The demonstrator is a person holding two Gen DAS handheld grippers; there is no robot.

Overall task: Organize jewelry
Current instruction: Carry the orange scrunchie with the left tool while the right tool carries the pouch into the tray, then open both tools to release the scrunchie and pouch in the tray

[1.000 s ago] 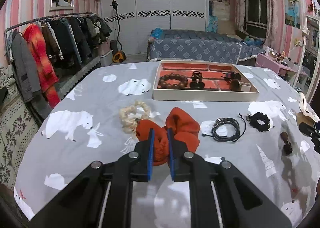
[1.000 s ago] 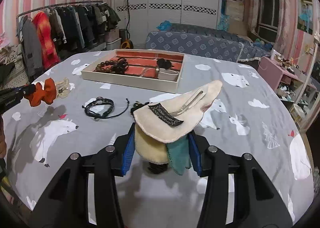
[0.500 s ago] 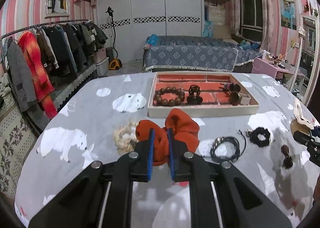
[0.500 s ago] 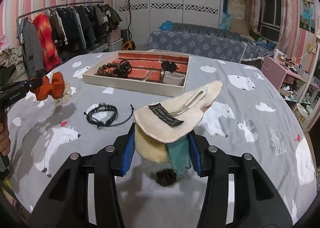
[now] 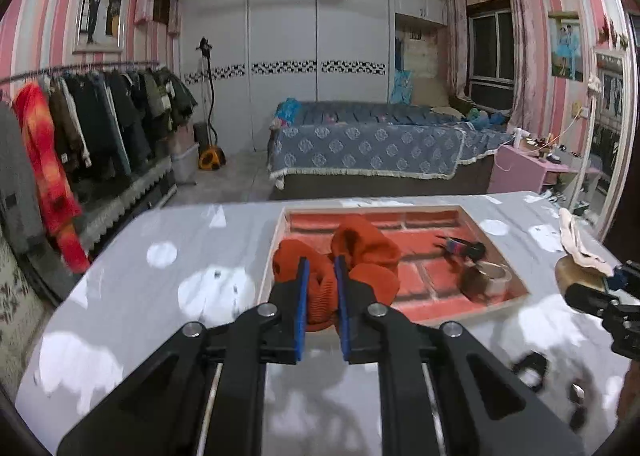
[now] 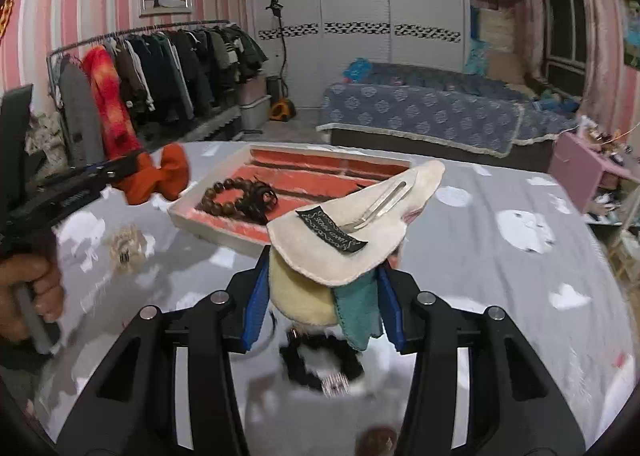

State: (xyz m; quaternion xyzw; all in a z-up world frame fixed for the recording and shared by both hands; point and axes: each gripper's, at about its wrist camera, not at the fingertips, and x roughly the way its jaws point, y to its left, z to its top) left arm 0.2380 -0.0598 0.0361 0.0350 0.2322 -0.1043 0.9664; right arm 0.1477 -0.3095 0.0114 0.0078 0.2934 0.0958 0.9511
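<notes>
Left gripper (image 5: 320, 292) has its jaws nearly closed, pinching the orange bow (image 5: 340, 256) by its middle knot so the 2 lobes flare out front and nothing dangles. The bow hangs in the air above the near-left edge of the tray (image 5: 516, 298), not yet down on the red lining. Judgement: it's being carried in for a drop into an open compartment.

Right gripper (image 6: 322, 304) has its jaws about half open but clamped on a cream felt clip (image 6: 352, 232), gripping the thick yellow and teal part underneath; the metal clip and black label face up. It's held up off the counter (image 6: 500, 256), short of the tray's near edge.

Inside the tray: a bead bracelet (image 6: 228, 197) in the near-left corner with a dark hair tie touching it. Left out on the counter: a black scrunchie (image 6: 320, 362) under the right gripper and a pale scrunchie (image 6: 126, 246) near the left edge.

Pose: both grippers point forward and tilt down toward the tray. The hand (image 6: 28, 292) on the left grip is fisted around the handle, the tool reaching out toward the tray.
</notes>
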